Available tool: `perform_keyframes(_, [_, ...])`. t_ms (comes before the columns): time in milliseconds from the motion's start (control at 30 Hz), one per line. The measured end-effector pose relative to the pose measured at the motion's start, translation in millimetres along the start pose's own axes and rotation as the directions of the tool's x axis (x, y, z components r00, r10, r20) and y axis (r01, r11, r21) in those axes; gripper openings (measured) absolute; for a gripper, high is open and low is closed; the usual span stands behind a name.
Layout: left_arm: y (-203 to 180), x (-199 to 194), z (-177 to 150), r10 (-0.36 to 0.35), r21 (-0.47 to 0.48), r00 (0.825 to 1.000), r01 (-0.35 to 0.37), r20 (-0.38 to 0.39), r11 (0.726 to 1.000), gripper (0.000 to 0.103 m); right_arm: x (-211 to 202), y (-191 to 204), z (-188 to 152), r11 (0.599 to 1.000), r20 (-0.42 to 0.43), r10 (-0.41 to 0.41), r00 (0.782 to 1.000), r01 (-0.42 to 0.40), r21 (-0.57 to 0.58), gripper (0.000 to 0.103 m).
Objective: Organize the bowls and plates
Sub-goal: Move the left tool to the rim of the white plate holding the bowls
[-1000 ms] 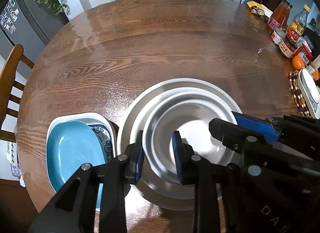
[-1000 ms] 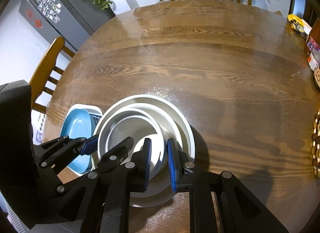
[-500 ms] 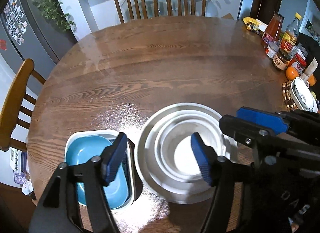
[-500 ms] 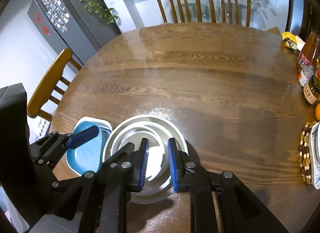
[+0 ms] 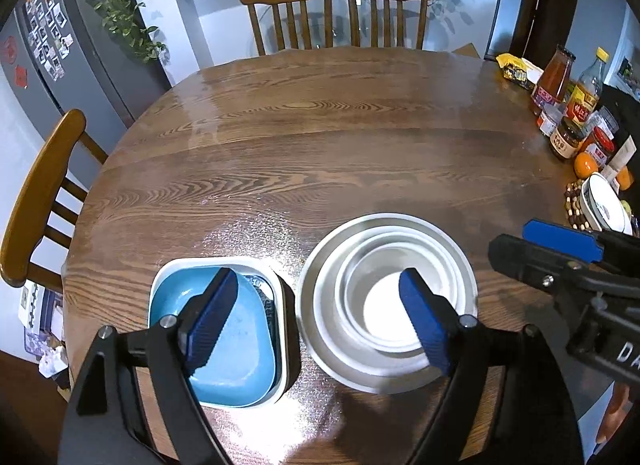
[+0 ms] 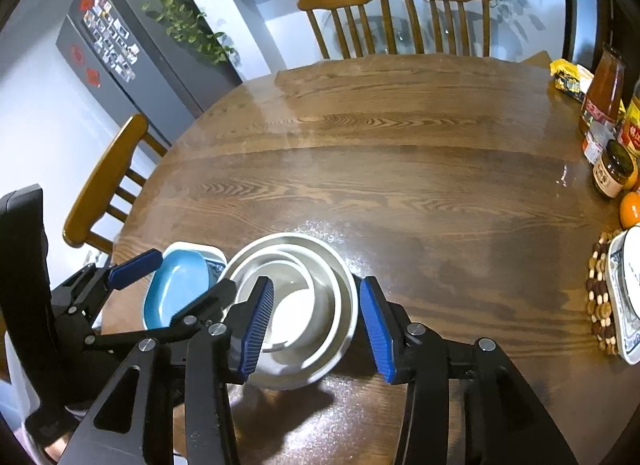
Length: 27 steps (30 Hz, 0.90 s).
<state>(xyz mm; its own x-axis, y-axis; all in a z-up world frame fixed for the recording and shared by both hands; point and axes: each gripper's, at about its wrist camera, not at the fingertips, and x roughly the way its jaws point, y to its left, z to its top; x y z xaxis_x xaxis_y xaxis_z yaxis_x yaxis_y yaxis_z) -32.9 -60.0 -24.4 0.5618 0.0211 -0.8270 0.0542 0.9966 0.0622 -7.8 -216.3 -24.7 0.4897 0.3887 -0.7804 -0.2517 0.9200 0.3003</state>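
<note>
Nested round white bowls [image 5: 386, 305] stacked near the front edge of the round brown wooden bench [image 5: 320, 153], just right of a blue square plate [image 5: 224, 341] lying in a white square dish [image 5: 280, 289]. Left gripper [image 5: 316, 317] above both stacks, spread wide after just opening, gripping nothing. Right gripper [image 6: 320, 321] half open over the bowls, likewise just opening, empty. Farther right, sauce bottles and jars [image 5: 568, 105] at the bench's rim.

We observe the right gripper [image 6: 318, 323] above the round wooden table [image 6: 400, 169], jaws just opening, nothing between them. Below sit the nested white bowls [image 6: 320, 277], beside a blue dish [image 6: 176, 285]; the left gripper [image 6: 176, 279] hovers nearby.
</note>
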Motion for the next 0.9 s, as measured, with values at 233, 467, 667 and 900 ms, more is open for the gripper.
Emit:
perform_keyframes(233, [15, -2, -7, -0.021, -0.061, 0.999, 0.020, -0.028, 0.998, 0.090, -7, -11, -4, 0.999, 0.006, -0.003, 1.000, 0.003, 0.033, 0.046])
perform_keyframes(467, [49, 0, -19, -0.050, -0.188, 0.996, 0.034, -0.079, 0.982, 0.096, -5, -23, -13, 0.998, -0.016, -0.020, 1.000, 0.021, 0.057, 0.046])
perform_keyframes(667, [58, 0, -28, -0.026, -0.231, 0.995, 0.002, -0.101, 0.973, 0.096, 3, -32, -23, 0.997, -0.052, -0.029, 0.998, 0.032, 0.069, 0.046])
perform_keyframes(900, [54, -2, -36, -0.002, -0.207, 0.994, -0.020, -0.107, 0.978, 0.096, 8, -35, -29, 0.997, -0.070, -0.036, 0.997, 0.041, 0.066, 0.046])
